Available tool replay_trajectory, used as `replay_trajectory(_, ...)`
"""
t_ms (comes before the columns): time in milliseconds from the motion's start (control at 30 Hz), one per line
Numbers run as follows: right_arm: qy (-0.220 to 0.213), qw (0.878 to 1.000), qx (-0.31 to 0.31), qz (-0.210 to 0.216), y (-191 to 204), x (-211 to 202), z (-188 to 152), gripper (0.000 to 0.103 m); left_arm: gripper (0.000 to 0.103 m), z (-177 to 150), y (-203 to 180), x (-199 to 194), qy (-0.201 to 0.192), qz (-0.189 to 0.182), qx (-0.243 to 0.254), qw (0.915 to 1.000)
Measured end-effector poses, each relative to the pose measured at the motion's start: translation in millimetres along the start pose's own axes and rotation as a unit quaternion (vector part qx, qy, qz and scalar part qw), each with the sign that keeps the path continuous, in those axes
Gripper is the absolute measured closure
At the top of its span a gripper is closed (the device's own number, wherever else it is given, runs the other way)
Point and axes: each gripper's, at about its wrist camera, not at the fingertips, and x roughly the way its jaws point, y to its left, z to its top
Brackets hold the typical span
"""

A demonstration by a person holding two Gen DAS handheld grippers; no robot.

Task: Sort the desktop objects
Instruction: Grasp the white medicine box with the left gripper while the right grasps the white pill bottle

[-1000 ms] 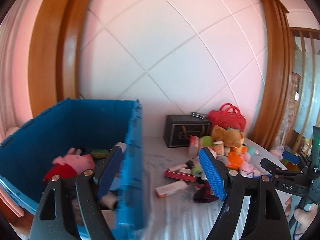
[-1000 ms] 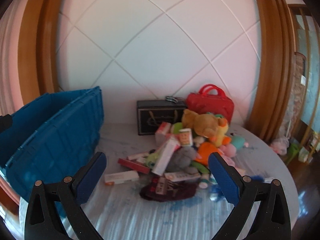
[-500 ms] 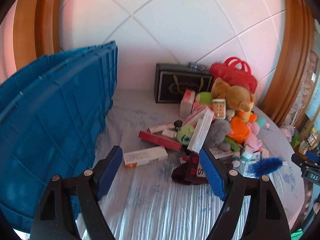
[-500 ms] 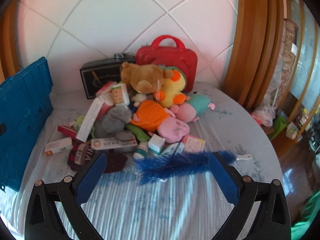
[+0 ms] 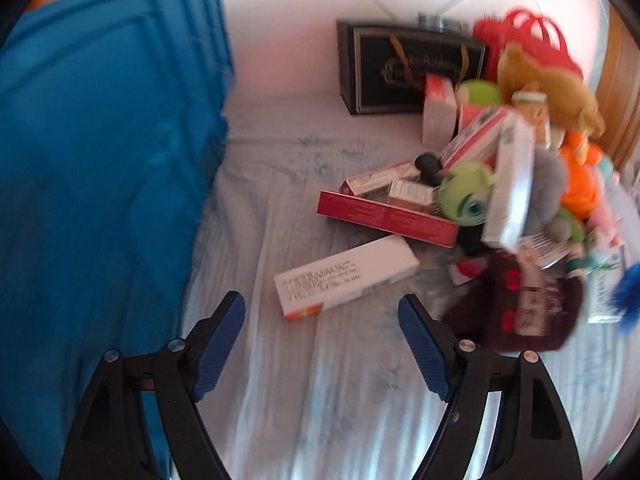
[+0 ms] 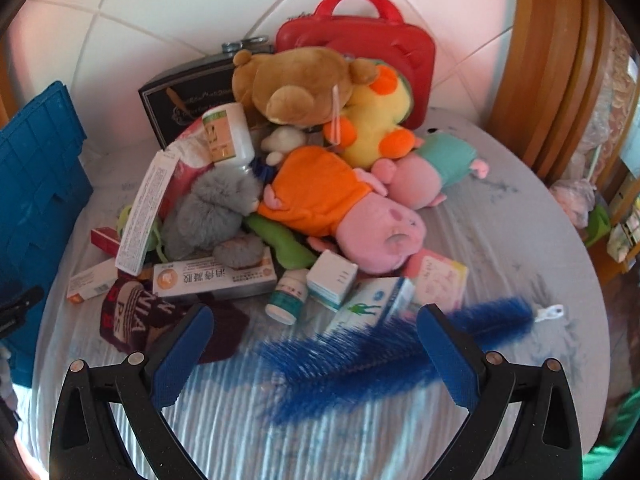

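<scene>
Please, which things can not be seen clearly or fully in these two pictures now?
- Blue crate, left wrist view: only its outer wall shows, so the contents are hidden.
- Black box, right wrist view: the brown bear covers much of it.
- White carton, left wrist view: motion blur makes the print unreadable.
- Blue feather, right wrist view: blurred.

One blue plastic crate (image 5: 100, 160), one red hard-shell handbag (image 6: 360, 36), one black gift box (image 5: 412, 68), two white pill bottles (image 6: 228, 136), one blue feather (image 6: 360, 356), two pink pig plush toys (image 6: 360, 220).
</scene>
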Motion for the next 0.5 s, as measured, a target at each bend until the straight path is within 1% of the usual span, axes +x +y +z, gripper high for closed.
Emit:
replay_trajectory(100, 0.023, 1.0, 0.007, 0.006, 2, 23, 5, 0.0, 0.024, 10, -3, 39, 0.024, 0.005, 0.033, 0.9992)
replay_trajectory(133, 0.033, 0.999, 0.01, 0.001, 2, 33, 7, 0.002, 0.024, 12, -5, 53, 0.034, 0.007, 0.045, 0.9984)
replay_trajectory(167, 0.041, 0.999, 0.011, -0.003, 2, 42, 9, 0.011, 0.024, 13, -8, 64, 0.043, 0.006, 0.057, 0.9974)
replay_trajectory(200, 0.049, 0.999, 0.013, -0.002, 2, 49, 10, 0.017, 0.024, 14, -11, 75, 0.052, 0.007, 0.072, 0.996)
replay_trajectory(233, 0.059, 0.998, 0.018, 0.001, 1, 58, 11, 0.027, 0.024, 13, -15, 85, 0.062, 0.009, 0.091, 0.9938)
replay_trajectory(267, 0.07, 0.997, 0.023, 0.003, 0, 66, 11, 0.031, 0.024, 13, -18, 90, 0.065, 0.005, 0.103, 0.9925)
replay_trajectory(333, 0.089, 0.996, 0.028, 0.011, -1, 81, 10, 0.032, 0.024, 13, -24, 98, 0.069, -0.016, 0.125, 0.9897)
replay_trajectory(400, 0.103, 0.994, 0.027, 0.007, -1, 95, 7, 0.032, 0.022, 12, -34, 112, 0.08, -0.008, 0.145, 0.9862)
replay_trajectory(433, 0.111, 0.994, 0.009, 0.019, 0, 101, 5, 0.035, 0.017, 11, -38, 115, 0.071, 0.004, 0.156, 0.9851)
replay_trajectory(467, 0.121, 0.992, 0.01, 0.021, 0, 108, 3, 0.041, 0.017, 13, -40, 116, 0.062, 0.002, 0.157, 0.9856)
replay_trajectory(500, 0.126, 0.992, 0.009, 0.021, 1, 112, 1, 0.044, 0.017, 17, -37, 119, 0.068, -0.01, 0.142, 0.9875)
